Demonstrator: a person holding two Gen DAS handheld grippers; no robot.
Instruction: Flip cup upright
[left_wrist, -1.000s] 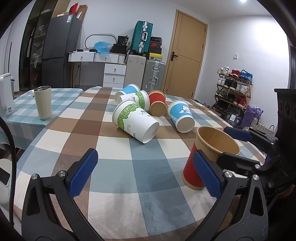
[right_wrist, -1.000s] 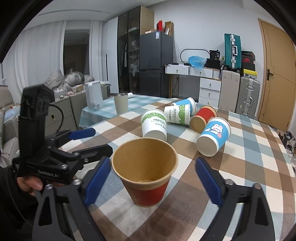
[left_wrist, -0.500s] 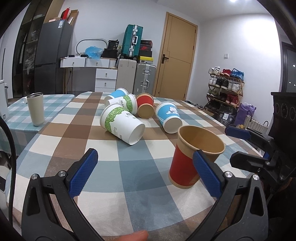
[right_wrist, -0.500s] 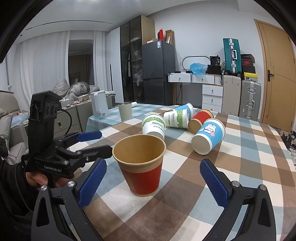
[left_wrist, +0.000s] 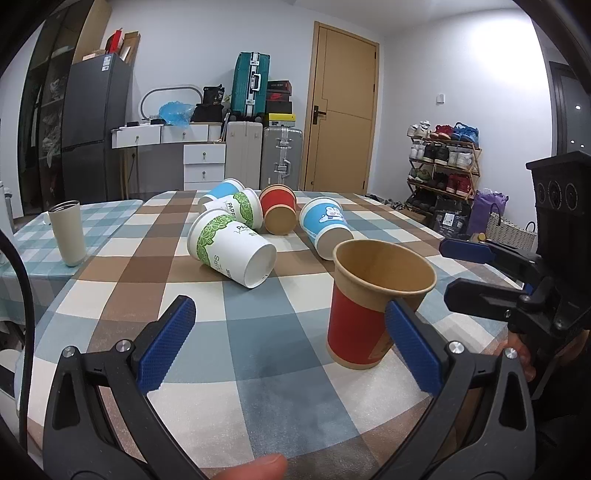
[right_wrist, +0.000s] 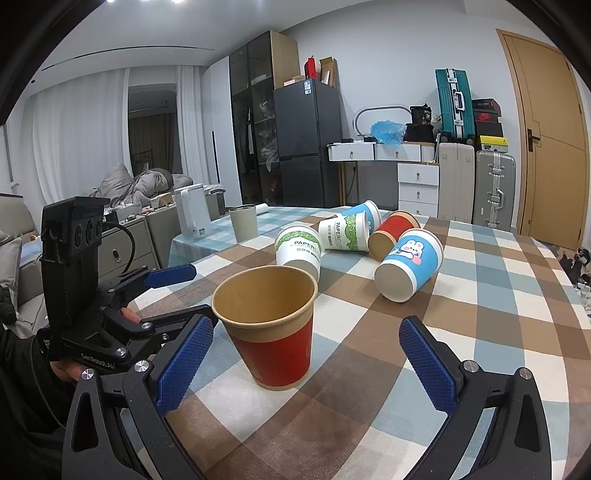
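Both wrist views look low and close across the checked table (left_wrist: 258, 354), sharing the red cup (right_wrist: 273, 339).

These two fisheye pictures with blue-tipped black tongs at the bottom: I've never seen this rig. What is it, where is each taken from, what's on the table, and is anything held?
No robot here: a person holds a two-finger gripper in each hand, with a camera on each looking along its fingers. One picture is from the left gripper, the other from the right gripper; each also shows the other tool off to the side. Both are open and hold nothing. On the checked tablecloth a red paper cup stands upright, mouth up, clear of the fingers. Behind it five more paper cups lie on their sides, including a blue cup with a rabbit. A beige tumbler stands on the neighbouring table.
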